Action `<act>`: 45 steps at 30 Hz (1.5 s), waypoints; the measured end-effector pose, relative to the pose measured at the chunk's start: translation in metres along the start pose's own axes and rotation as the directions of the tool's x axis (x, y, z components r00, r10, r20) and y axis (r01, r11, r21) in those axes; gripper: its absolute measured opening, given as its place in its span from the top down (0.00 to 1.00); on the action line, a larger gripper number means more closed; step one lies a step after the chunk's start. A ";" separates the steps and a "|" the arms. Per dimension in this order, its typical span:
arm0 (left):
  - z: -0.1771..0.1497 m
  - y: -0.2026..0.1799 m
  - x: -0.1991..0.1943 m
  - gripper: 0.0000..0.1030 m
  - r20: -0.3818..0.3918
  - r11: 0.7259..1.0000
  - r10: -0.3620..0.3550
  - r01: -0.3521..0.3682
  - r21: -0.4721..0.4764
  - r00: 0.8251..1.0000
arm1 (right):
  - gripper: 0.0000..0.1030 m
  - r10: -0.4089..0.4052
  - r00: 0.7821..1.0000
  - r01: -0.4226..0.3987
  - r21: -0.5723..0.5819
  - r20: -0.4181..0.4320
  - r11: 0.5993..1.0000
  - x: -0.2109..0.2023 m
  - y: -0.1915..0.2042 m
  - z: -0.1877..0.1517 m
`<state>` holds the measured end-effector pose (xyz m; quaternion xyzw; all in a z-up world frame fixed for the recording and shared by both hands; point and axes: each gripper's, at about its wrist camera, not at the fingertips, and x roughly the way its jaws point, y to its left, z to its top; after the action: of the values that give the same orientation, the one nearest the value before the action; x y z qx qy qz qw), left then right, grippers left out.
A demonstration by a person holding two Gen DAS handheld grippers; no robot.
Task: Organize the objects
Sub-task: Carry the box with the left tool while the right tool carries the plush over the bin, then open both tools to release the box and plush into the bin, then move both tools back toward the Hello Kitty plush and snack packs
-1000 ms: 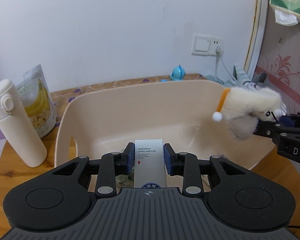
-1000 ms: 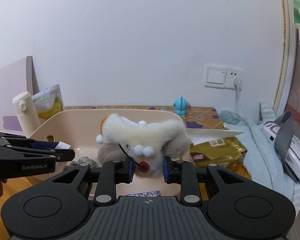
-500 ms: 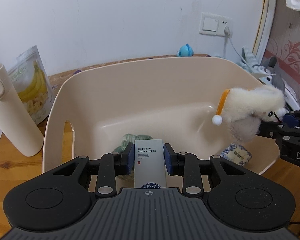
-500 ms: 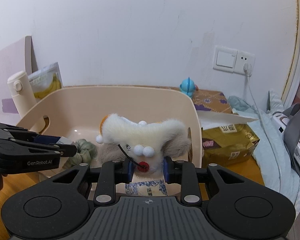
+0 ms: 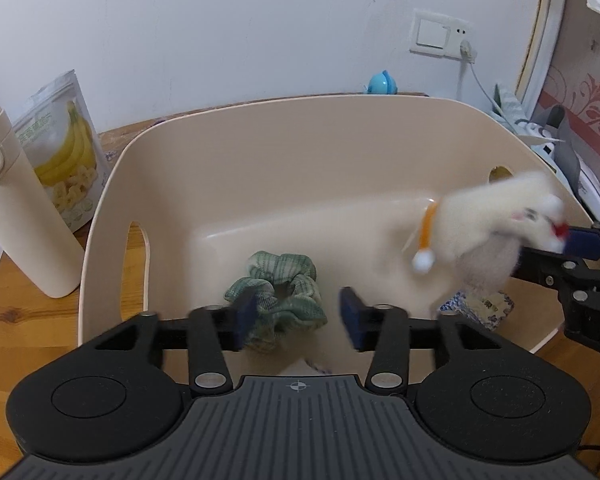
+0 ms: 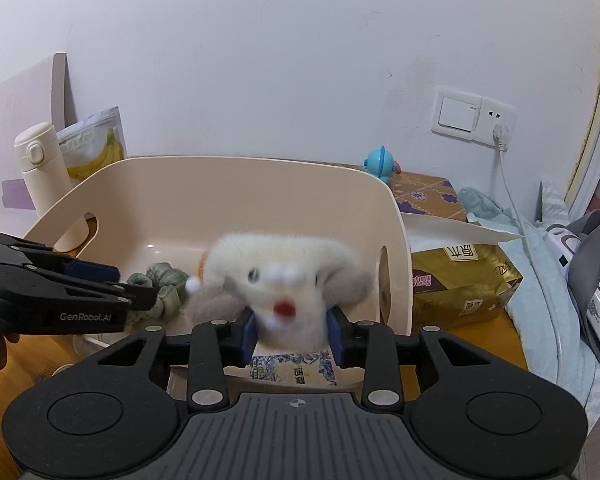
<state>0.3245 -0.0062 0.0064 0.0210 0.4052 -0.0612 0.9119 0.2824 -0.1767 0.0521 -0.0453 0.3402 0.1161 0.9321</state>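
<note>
1. My left gripper [image 5: 296, 314] stands with its jaws apart and nothing between them, over the near wall of the beige bin [image 5: 260, 152]. I should back it straight out, clear of the green scrunchie [image 5: 278, 296] on the bin floor just ahead of it.
2. My right gripper [image 6: 292, 336] has its jaws spread; the white plush toy [image 6: 284, 276] sits blurred between the pads. I cannot tell whether the pads grip it or it is dropping free.
3. The plush is above the bin's right side, over the blue-patterned packet [image 5: 476, 306] on the floor.
4. To finish well, I should keep the right jaws wide and level until the fur is clear, then lift away; fur may snag on a pad.
5. I should avoid knocking the bin's right wall.
</note>
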 end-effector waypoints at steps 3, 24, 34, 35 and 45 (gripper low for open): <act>0.000 0.001 -0.004 0.37 0.022 1.000 0.000 0.000 -0.013 1.000 | 0.39 -0.002 1.000 0.001 0.016 0.019 1.000 -0.005 -0.002 0.001; -0.006 -0.002 -0.062 0.26 0.155 1.000 0.009 -0.008 -0.005 0.988 | 0.03 -0.016 0.991 0.013 0.019 0.135 1.000 -0.072 -0.007 -0.005; -0.027 0.003 -0.097 0.24 0.191 1.000 0.008 -0.005 -0.015 0.982 | 0.00 -0.033 0.991 0.029 0.035 0.126 0.999 -0.091 -0.010 -0.024; -0.030 0.004 -0.100 0.24 0.191 1.000 0.007 -0.003 -0.020 0.981 | 0.00 -0.033 0.992 0.029 0.036 0.122 0.999 -0.092 -0.010 -0.027; -0.059 0.009 -0.119 0.23 0.188 1.000 0.022 -0.021 -0.010 0.982 | 0.00 -0.054 0.995 0.052 0.035 0.087 0.998 -0.101 -0.012 -0.049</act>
<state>0.2033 0.0196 0.0553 0.0160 0.3174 -0.0514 0.9468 0.1799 -0.2154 0.0797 -0.0338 0.2996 0.0876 0.9494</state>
